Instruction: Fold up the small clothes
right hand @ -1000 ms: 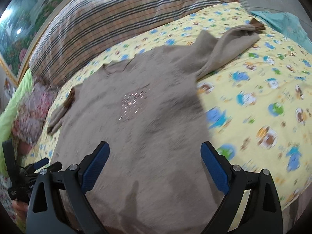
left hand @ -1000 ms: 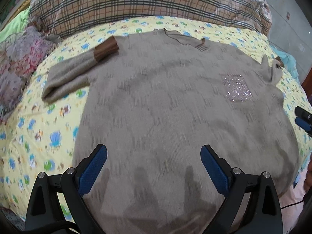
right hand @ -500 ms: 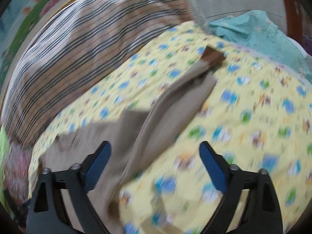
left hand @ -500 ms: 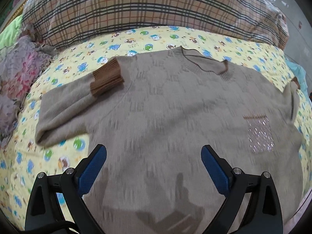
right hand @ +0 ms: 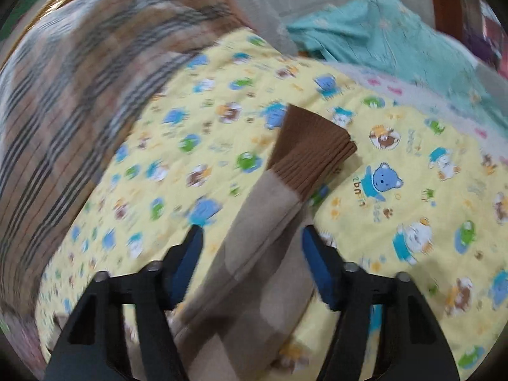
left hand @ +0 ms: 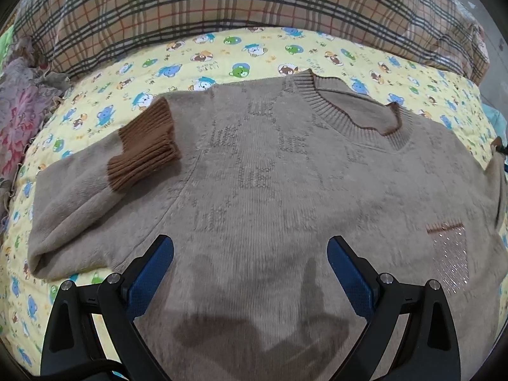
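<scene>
Beige knit sweater (left hand: 270,190) lies flat on the bed; left claw (left hand: 250,265) spread above it. Only the right view shows the right claw (right hand: 252,254), spread, straddling the brown-cuffed sleeve (right hand: 263,241).

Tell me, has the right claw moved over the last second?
Yes. The right claw swung from the sweater's body out to its sleeve, now straddling it just short of the brown cuff on the yellow sheet.

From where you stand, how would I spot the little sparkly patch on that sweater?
Find the beige sweater spread flat on the yellow cartoon-print sheet, below the plaid pillow. The sparkly patch sits on its chest, at the view's right edge: a glittering square under a brown stitched line, unlike the plain knit around it.
</scene>
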The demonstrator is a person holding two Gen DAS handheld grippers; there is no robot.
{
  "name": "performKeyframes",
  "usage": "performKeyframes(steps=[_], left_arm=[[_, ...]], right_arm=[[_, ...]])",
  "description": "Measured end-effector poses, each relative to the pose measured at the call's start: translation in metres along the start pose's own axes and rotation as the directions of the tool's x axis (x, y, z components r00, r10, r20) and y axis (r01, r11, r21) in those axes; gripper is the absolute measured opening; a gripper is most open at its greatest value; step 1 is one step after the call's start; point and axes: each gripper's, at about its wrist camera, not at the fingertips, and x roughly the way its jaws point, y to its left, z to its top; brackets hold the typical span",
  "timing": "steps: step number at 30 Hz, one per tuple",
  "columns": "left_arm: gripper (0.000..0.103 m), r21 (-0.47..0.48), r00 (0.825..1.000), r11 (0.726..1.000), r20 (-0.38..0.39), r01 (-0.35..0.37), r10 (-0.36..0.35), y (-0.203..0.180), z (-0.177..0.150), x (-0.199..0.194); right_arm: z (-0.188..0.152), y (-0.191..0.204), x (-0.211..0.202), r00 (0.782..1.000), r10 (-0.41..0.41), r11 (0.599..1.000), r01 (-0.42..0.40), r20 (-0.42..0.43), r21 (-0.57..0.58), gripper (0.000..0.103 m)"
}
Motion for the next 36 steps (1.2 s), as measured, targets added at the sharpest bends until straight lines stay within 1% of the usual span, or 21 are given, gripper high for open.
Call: performKeyframes(steps=[2,4,6,7,9,11,13,14,16,17,19,21,22,23,25,28,29,31,32,34,36], left_arm=[[0.098,-0.002,1.0,1.0,-0.011,0.005,-0.005,-0.001,0.001,0.006],[0.098,0.003,1.0,1.0,-0.014,0.007,-0.007,-0.002,-0.001,0.01],[0.098,0.011,1.0,1.0,-0.011,0.004,-0.004,-0.003,-0.003,0.011],[0.098,0.011,1.0,1.0,-0.012,0.005,-0.005,-0.003,-0.004,0.011],[0.098,-0.002,1.0,1.0,-0.009,0.017,-0.017,0.0,-0.006,0.009],[0.098,-0.015,1.0,1.0,-0.002,0.027,-0.027,0.005,-0.011,0.003],[0.098,-0.03,0.999,0.999,0.009,0.034,-0.034,0.011,-0.016,-0.007],[0.098,-0.036,0.999,0.999,0.01,0.038,-0.038,0.014,-0.02,-0.011],[0.098,-0.047,0.999,0.998,0.012,0.045,-0.045,0.022,-0.026,-0.02],[0.098,-0.054,0.999,0.997,0.017,0.05,-0.049,0.025,-0.029,-0.025],[0.098,-0.07,0.998,0.996,0.022,0.061,-0.059,0.034,-0.038,-0.035],[0.098,-0.089,0.997,0.994,0.026,0.07,-0.068,0.043,-0.045,-0.044],[0.098,-0.1,0.997,0.992,0.03,0.079,-0.076,0.048,-0.049,-0.048],[0.098,-0.107,0.996,0.991,0.033,0.085,-0.082,0.052,-0.051,-0.05],[0.098,-0.12,0.995,0.989,0.036,0.092,-0.088,0.062,-0.06,-0.056],[0.098,-0.137,0.995,0.986,0.033,0.099,-0.095,0.073,-0.068,-0.057],[0.098,-0.141,0.995,0.985,0.03,0.102,-0.099,0.075,-0.07,-0.057],[0.098,-0.148,0.994,0.983,0.027,0.108,-0.105,0.081,-0.074,-0.059],[0.098,-0.149,0.994,0.982,0.027,0.111,-0.108,0.082,-0.074,-0.059],[0.098,-0.145,0.993,0.983,0.028,0.115,-0.112,0.084,-0.073,-0.057],[0.098,-0.136,0.992,0.983,0.024,0.126,-0.124,0.08,-0.071,-0.055]], right_arm=[[0.002,-0.007,0.009,1.0,0.023,0.999,-0.022,-0.01,0.025,0.026],[0.0,-0.007,0.005,0.998,0.069,0.997,-0.069,0.013,0.02,0.013],[-0.007,0.003,-0.009,0.994,0.096,0.995,-0.096,0.047,-0.016,0.012],[-0.012,0.009,-0.018,0.99,0.13,0.991,-0.128,0.056,-0.032,0.011],[-0.025,0.027,-0.038,0.975,0.217,0.975,-0.213,0.054,-0.069,0.011],[-0.041,0.055,-0.06,0.956,0.291,0.949,-0.283,0.046,-0.138,0.011],[-0.06,0.083,-0.08,0.931,0.365,0.914,-0.354,0.02,-0.199,0.011],[-0.073,0.101,-0.09,0.912,0.41,0.887,-0.4,-0.003,-0.23,0.011],[-0.105,0.143,-0.109,0.862,0.502,0.816,-0.499,-0.07,-0.293,0.011],[-0.117,0.158,-0.114,0.845,0.525,0.789,-0.527,-0.098,-0.315,0.011],[-0.157,0.202,-0.12,0.802,0.566,0.715,-0.594,-0.193,-0.369,0.011],[-0.189,0.233,-0.119,0.771,0.579,0.662,-0.634,-0.265,-0.4,0.011],[-0.212,0.254,-0.116,0.752,0.579,0.623,-0.657,-0.315,-0.423,0.011],[-0.225,0.264,-0.115,0.743,0.578,0.605,-0.668,-0.339,-0.433,0.011],[-0.266,0.294,-0.103,0.72,0.557,0.562,-0.694,-0.415,-0.451,0.011],[-0.306,0.325,-0.085,0.714,0.521,0.531,-0.7,-0.468,-0.477,0.011],[-0.321,0.335,-0.076,0.706,0.508,0.526,-0.707,-0.493,-0.472,0.011],[-0.337,0.346,-0.064,0.7,0.489,0.521,-0.713,-0.521,-0.469,0.011],[-0.348,0.351,-0.06,0.686,0.484,0.508,-0.726,-0.544,-0.463,0.011],[-0.365,0.358,-0.055,0.665,0.468,0.489,-0.743,-0.581,-0.457,0.012],[-0.371,0.354,-0.053,0.648,0.451,0.492,-0.754,-0.613,-0.436,0.017]])
